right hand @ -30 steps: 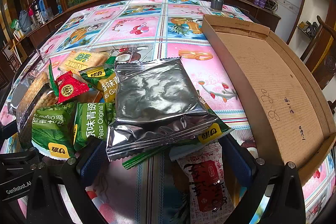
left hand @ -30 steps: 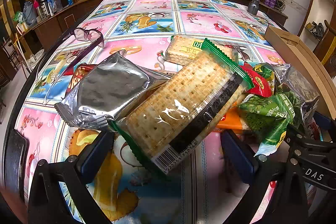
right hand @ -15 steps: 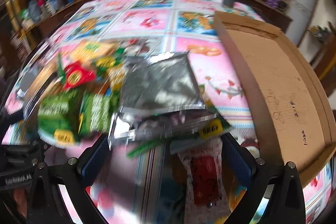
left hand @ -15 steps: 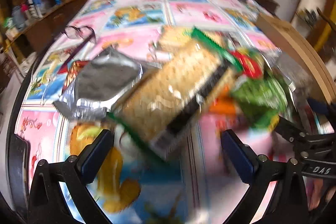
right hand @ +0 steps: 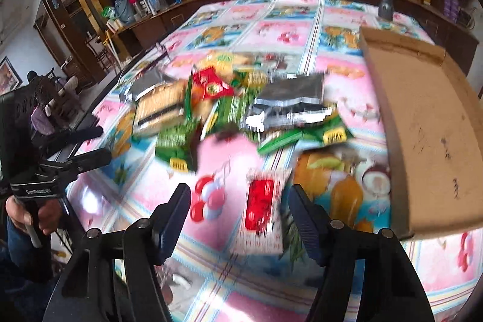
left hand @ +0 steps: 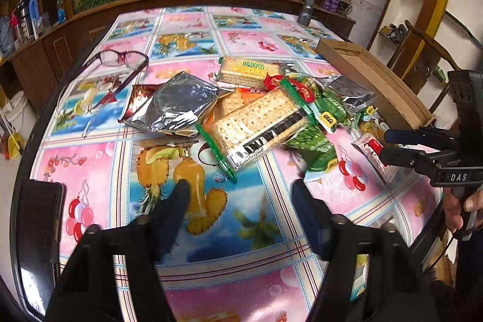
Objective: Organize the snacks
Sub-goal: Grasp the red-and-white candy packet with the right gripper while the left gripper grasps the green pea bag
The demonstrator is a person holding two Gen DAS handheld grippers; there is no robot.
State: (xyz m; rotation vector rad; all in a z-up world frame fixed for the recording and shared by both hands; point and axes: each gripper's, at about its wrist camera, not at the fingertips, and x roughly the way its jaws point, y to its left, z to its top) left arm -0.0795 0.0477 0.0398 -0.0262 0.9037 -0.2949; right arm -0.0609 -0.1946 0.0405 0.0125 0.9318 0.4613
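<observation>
A heap of snacks lies mid-table: a long cracker pack (left hand: 259, 122), a silver pouch (left hand: 178, 107), green pea packets (left hand: 314, 141) and a yellow-green wafer pack (left hand: 247, 71). My left gripper (left hand: 240, 195) hovers short of the heap, jaws closing with only tablecloth between them. In the blurred right wrist view, my right gripper (right hand: 238, 201) is also closing. A red-and-white packet (right hand: 262, 210) lies on the table, in line with its gap, and the pads do not touch it. Each gripper shows in the other's view, the right gripper (left hand: 389, 144) and the left gripper (right hand: 93, 144).
A shallow cardboard box (right hand: 422, 122) lies along the table's right side. Purple glasses (left hand: 117, 59) rest at the left of the heap. A grey cylinder (left hand: 308, 11) stands at the far edge. A wooden cabinet with a plant display runs behind the table.
Both grippers have pulled back and risen from the heap, so the packs look smaller and farther. Both pairs of jaws have narrowed. The silver pouch no longer sits between the right fingers.
</observation>
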